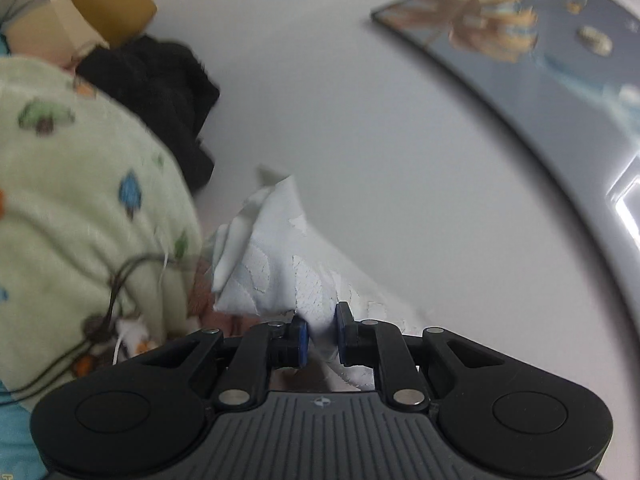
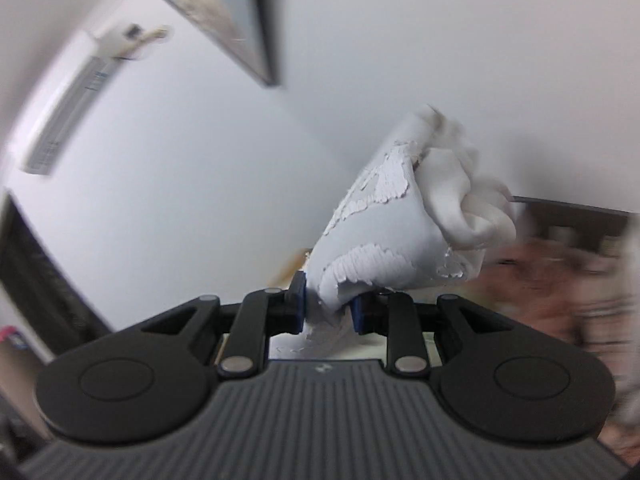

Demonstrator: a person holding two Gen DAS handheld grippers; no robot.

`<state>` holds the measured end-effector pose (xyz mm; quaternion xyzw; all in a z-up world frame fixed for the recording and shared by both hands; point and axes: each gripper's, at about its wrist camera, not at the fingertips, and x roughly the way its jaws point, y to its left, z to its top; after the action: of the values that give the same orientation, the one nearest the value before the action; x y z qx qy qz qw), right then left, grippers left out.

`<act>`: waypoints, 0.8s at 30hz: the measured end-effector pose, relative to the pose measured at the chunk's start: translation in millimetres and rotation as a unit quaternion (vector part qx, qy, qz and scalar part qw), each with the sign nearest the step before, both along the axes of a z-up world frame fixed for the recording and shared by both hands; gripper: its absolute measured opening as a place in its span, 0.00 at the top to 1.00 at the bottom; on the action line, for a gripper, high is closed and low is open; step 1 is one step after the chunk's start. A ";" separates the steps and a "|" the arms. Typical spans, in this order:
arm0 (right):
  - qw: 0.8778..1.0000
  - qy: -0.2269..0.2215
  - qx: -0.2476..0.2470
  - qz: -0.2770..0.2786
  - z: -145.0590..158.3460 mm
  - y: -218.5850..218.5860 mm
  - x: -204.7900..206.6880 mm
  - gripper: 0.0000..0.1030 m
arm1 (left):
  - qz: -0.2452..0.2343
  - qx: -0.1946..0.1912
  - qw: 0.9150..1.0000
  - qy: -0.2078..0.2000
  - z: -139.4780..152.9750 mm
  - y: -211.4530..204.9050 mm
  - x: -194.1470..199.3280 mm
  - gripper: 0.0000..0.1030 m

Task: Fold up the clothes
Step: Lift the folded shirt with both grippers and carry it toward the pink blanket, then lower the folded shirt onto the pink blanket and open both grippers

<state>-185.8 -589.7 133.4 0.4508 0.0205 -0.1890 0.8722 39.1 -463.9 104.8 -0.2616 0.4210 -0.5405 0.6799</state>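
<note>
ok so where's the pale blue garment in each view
Left wrist view: the pale blue garment sits low and centre, bunched up from the left gripper, which is shut on it.
Right wrist view: it rises centre-right from the right gripper, also shut on it, ending in a white wad.
Shared landmark: the dark-framed picture on the white wall, upper right in the left view, top centre in the right.

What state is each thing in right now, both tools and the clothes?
Left tool: shut on the pale garment, cloth pinched between its blue pads.
Right tool: shut on the pale garment, cloth bunched above the pads.
Pale garment: held up, crumpled, not folded; its print is cracked and flaking.
Black clothing: lying in a loose heap, unfolded.
Green patterned blanket: spread out, rumpled.
</note>
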 end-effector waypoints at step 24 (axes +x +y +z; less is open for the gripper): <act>0.975 0.172 -0.122 -0.070 -37.6 81.8 -112.1 0.17 | -0.035 0.106 0.951 -0.287 -2.8 98.2 -126.9 0.10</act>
<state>-297.9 -507.9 95.8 0.3022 0.1150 -0.3255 0.8885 -87.8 -365.7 102.0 -0.0068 0.2715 -0.5684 0.7766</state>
